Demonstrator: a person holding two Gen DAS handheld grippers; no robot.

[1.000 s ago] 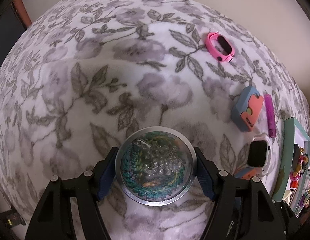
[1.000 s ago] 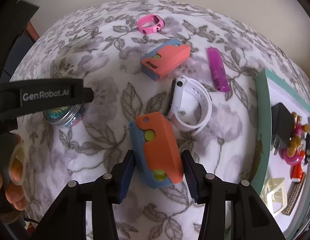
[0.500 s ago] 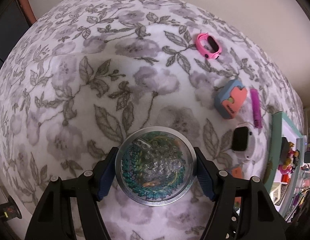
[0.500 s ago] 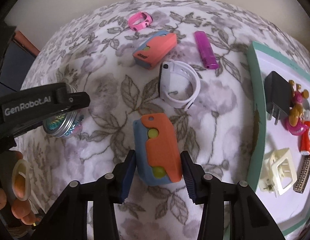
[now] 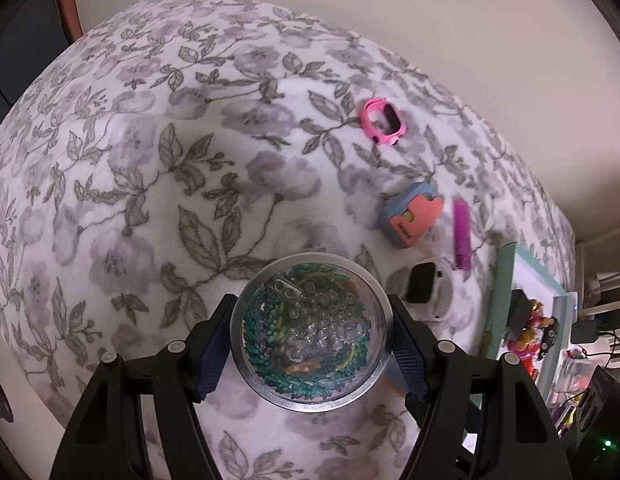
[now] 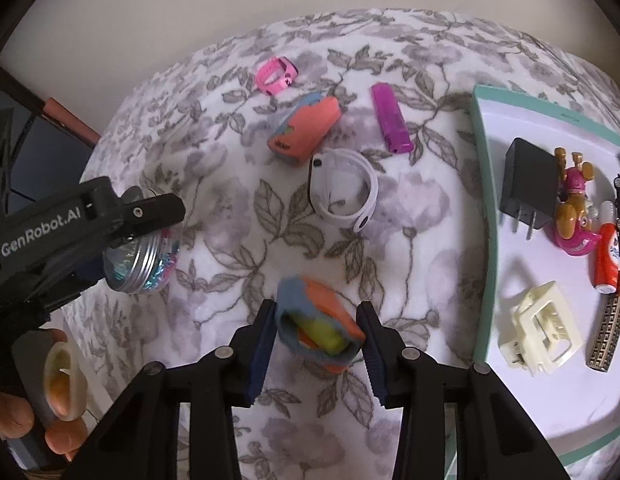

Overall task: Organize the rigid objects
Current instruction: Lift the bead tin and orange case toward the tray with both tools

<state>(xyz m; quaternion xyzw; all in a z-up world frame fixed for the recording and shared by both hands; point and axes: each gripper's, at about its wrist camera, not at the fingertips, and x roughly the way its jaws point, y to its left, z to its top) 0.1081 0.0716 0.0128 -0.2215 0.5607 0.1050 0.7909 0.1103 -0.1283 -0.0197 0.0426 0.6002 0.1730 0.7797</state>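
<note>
Some of the job looks done. A teal tray (image 6: 479,200) lies to the right of the right tool (image 6: 315,334), and many small things are already laid in it: a black plug (image 6: 527,184), a toy figure (image 6: 573,208), a cream clip (image 6: 543,328), a patterned bar (image 6: 607,330) and a red and white tube (image 6: 605,260).

More is left. Past the right tool's tips, a white watch (image 6: 343,190), an orange and blue case (image 6: 304,130), a purple stick (image 6: 389,122) and a pink watch frame (image 6: 276,74) are seen on the flowered blanket (image 6: 230,184), none of them in the tray.

Two things are being handled now. A round tin (image 5: 310,330) is gripped by the left tool (image 5: 310,344), with a blue pad pressed on each side of its silver rim. It has a clear lid, and green, blue and clear beads can be seen inside. It is hard and smooth, so it is judged likely to slip if the grip is loosened.

A second orange and blue block (image 6: 317,320) is seen between the jaws of the right tool, which are closing. The left pad is touching it; whether the right pad is touching cannot be told for sure. The block is tilted and blurred, with yellow showing at its open end. It is not yet over the tray.
</note>
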